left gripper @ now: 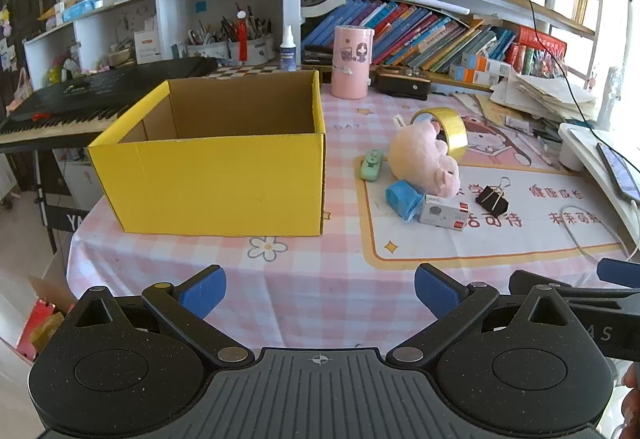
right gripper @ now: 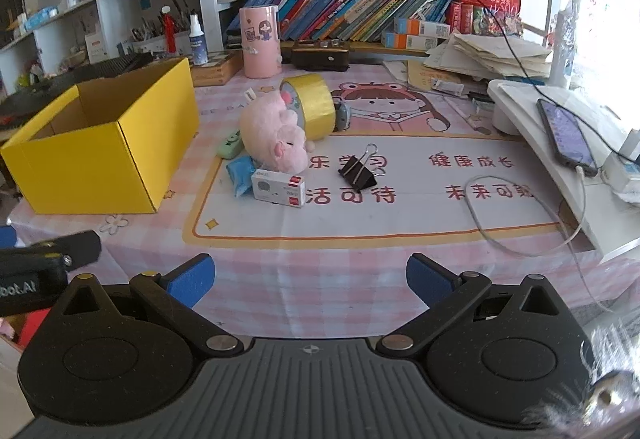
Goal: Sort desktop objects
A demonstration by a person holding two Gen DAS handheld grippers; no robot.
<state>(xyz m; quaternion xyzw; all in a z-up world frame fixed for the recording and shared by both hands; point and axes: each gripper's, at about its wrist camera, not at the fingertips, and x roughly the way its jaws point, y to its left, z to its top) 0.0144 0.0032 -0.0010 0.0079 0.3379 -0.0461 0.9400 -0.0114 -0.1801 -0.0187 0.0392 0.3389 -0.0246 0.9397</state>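
- Desktop objects sit in a loose cluster on the bench (right gripper: 320, 271), ahead of both tongs, none held.
- Left tongs (left gripper: 320, 291) spread wide, empty, hovering over the pink checked cloth at the near bench edge.
- Right tongs (right gripper: 311, 281) also spread wide, empty, same near edge; its side shows at far right of the left wrist view.
- Nearest the right tongs: white staple box (right gripper: 279, 188) lying flat, just ahead and slightly left of them.
- Blue packet (right gripper: 240, 171) touching the staple box on its left.
- Black binder clip (right gripper: 357, 172) just right of the staple box, apart from it, handles up, on the printed mat (right gripper: 400, 215).
- White cable (right gripper: 520, 239) loops on the mat, ahead-right of the right tongs.
- Pink plush toy (right gripper: 274, 137) behind the staple box, lying on its side, touching or nearly touching the box.
- Green small item (right gripper: 230, 144) just left of the plush, kind unclear.
- Yellow tape roll (right gripper: 314, 105) standing on edge right behind the plush, leaning against it.
- Yellow cardboard box (left gripper: 216, 175) open on top, straight ahead of the left tongs, ahead-left of the right tongs; inside looks empty as far as visible.
- Phone (right gripper: 566, 133) on a white stand, far right of the right tongs.
- Pink cylinder holder (right gripper: 261, 41) upright further back, behind the tape.
- Black keyboard (left gripper: 100, 99) beyond the box on the left.
- Bookshelf (right gripper: 360, 11) with books at the back.
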